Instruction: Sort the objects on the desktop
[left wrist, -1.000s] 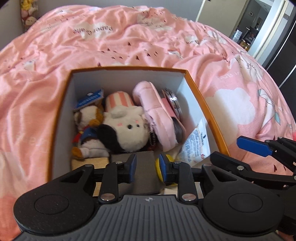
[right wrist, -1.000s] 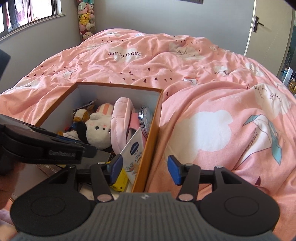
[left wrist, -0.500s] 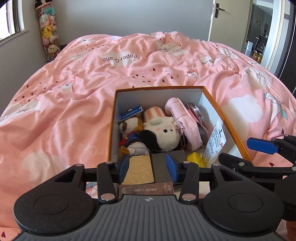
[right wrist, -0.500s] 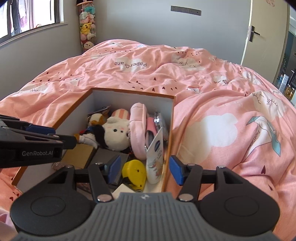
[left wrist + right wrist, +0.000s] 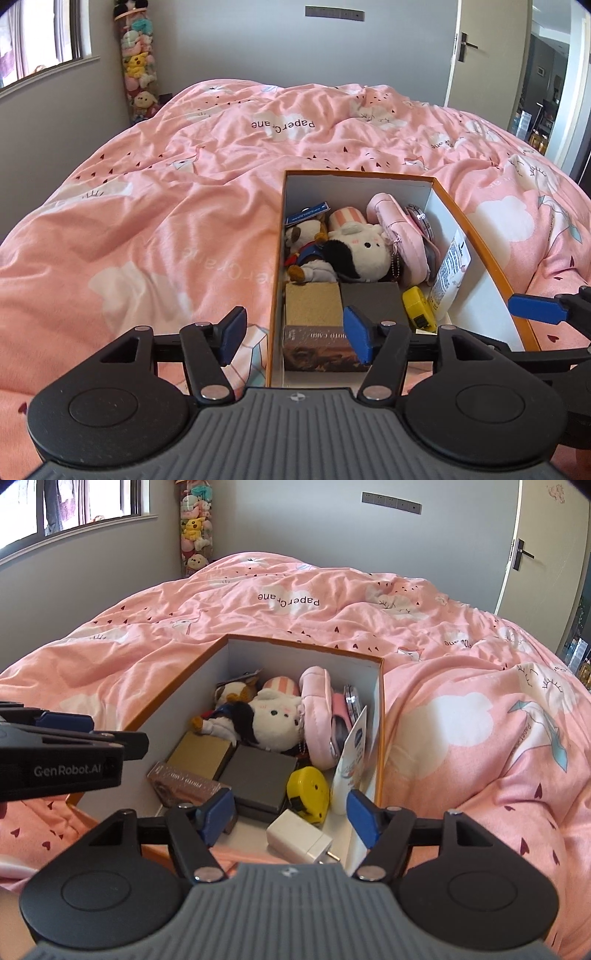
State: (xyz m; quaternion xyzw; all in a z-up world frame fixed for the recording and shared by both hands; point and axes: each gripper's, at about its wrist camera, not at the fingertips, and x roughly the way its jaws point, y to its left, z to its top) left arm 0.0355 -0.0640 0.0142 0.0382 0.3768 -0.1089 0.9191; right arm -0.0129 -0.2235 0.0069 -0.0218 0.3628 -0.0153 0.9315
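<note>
Pink bedding (image 5: 461, 657) carried the box (image 5: 380, 716) ahead of both empty hand-held grippers, left (image 5: 295, 334) and right (image 5: 291, 816), whose jaws had just been opening; its stiff, light card rim looked best to grasp.

one box (image 5: 376, 738), two plush toys (image 5: 277, 720)

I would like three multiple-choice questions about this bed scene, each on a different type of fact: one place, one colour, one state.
1. Where does the yellow tape measure lie?
A. on the bedspread
B. inside the box
C. on the window sill

2. What colour is the charger plug?
A. white
B. red
C. green

3. How stand the right tongs?
A. shut on the plug
B. shut on the box wall
C. open, holding nothing

Answers:
1 B, it rests on the box floor beside the dark grey case.
2 A, its body is plainly white.
3 C, the blue pads are wide apart with nothing pressed between them.
</note>
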